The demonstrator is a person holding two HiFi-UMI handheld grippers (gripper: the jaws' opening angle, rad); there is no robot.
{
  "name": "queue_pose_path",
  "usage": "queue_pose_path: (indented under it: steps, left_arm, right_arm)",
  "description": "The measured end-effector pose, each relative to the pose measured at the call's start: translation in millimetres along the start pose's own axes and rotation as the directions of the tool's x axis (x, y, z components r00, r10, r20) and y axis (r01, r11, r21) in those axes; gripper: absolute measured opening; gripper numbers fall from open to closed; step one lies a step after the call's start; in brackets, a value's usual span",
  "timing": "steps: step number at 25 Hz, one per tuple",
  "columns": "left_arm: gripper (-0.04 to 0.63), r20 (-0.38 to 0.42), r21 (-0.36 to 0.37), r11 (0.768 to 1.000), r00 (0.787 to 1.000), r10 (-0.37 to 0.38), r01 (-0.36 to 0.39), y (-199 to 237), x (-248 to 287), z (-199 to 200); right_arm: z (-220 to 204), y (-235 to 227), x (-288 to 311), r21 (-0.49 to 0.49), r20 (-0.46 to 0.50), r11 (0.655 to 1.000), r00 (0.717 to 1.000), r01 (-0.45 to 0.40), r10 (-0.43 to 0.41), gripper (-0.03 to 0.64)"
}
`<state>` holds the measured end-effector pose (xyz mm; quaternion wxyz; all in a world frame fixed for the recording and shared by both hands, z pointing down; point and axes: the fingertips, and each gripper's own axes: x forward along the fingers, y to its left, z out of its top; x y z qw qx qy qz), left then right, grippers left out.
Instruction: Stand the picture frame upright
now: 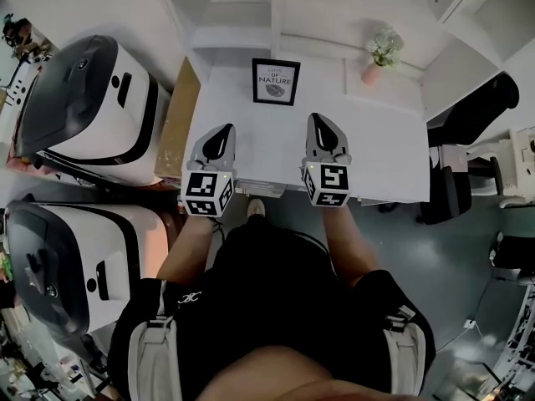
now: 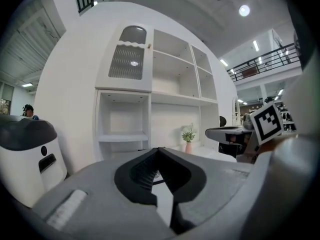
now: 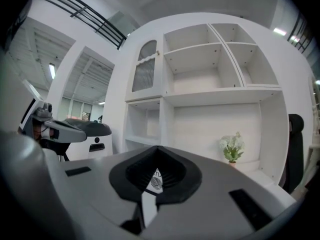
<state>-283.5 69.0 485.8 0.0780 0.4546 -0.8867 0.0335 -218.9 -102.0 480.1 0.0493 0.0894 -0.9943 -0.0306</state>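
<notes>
**Tongs.** The left tongs and right tongs are held side by side over the near edge of the counter, pointing at its rear. Both pairs are pressed together and pinch nothing.

**Task item.** The picture frame stands at the rear centre of the counter, face forward, just before the shelf unit. It is well apart from both tongs and appears already upright.

**Risks.**
- A further approach with closed tips could push the frame over backward or slide it on the smooth counter, since its footing looks light.
- A sweep to the right could catch the potted plant, which stands near the frame in the upper right.

**View comparison.**
- The head view alone gives the layout: the gap between tongs and frame, and the black chair at right.
- The left gripper view shows the left tongs meeting with no gap.
- The right gripper view shows the same of the right tongs, with the frame's leaf print showing through the notch behind the tips.
- Both gripper views show the height of the shelves, which the head view flattens.
</notes>
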Motion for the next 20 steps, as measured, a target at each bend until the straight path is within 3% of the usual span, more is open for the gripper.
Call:
queue_pose_path:
  steps: [8,20]
  left_arm:
    - [0.017,0.027,-0.007,1.000,0.999,0.028,-0.028,-11.6,-22.1,9.2]
    - [0.015,0.047,-0.019,0.999,0.998,0.043,-0.042,-8.1,-25.7,17.1]
  right_arm:
    - [10.5,4.2,-16.6,0.054,0.024,0.998,0.999,-0.028,0.027,0.000]
    - [12.4,17.2,-16.1,0.041,0.024,0.998,0.999,-0.043,0.043,0.000]
